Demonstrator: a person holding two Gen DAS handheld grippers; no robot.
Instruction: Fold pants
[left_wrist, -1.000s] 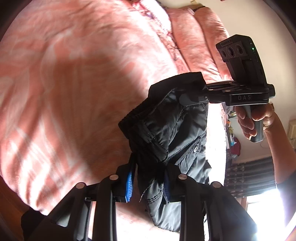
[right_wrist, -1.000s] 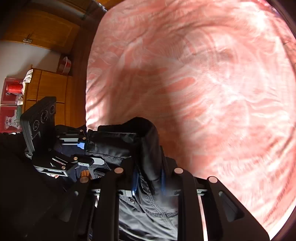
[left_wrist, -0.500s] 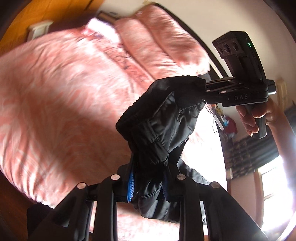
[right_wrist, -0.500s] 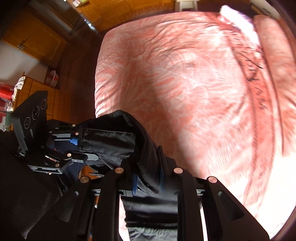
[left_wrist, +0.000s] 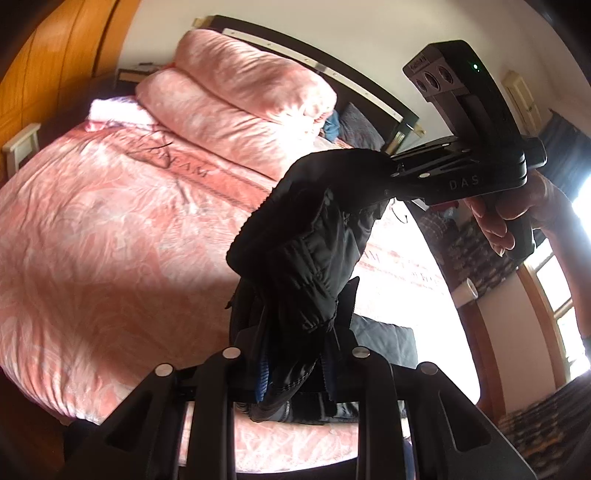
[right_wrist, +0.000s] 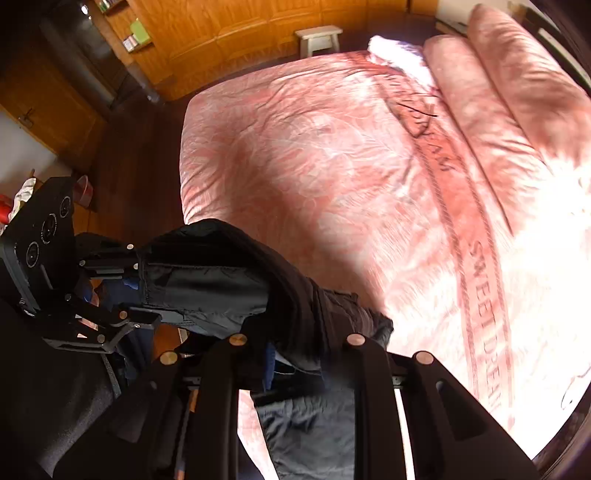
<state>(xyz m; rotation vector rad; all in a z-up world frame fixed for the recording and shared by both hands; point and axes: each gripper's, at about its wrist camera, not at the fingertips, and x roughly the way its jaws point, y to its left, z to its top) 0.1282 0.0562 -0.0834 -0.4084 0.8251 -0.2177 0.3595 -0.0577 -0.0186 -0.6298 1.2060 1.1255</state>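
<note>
at the bottom centre of my left wrist view, my left gripper (left_wrist: 295, 373) is clamped on the black pants (left_wrist: 306, 254), fabric bunched between the blue pads. up at the right of that frame my right gripper (left_wrist: 388, 173) pinches the other end of the waistband, hand (left_wrist: 517, 210) on its handle. in the right wrist view the pants (right_wrist: 236, 280) stretch from lower centre to the left gripper (right_wrist: 138, 291) at the left edge, held above the pink bed (right_wrist: 332, 155), a leg hanging down at the bottom

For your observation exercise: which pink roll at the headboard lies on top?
The roll nearer the headboard; it rests higher, partly on the front roll.
</note>
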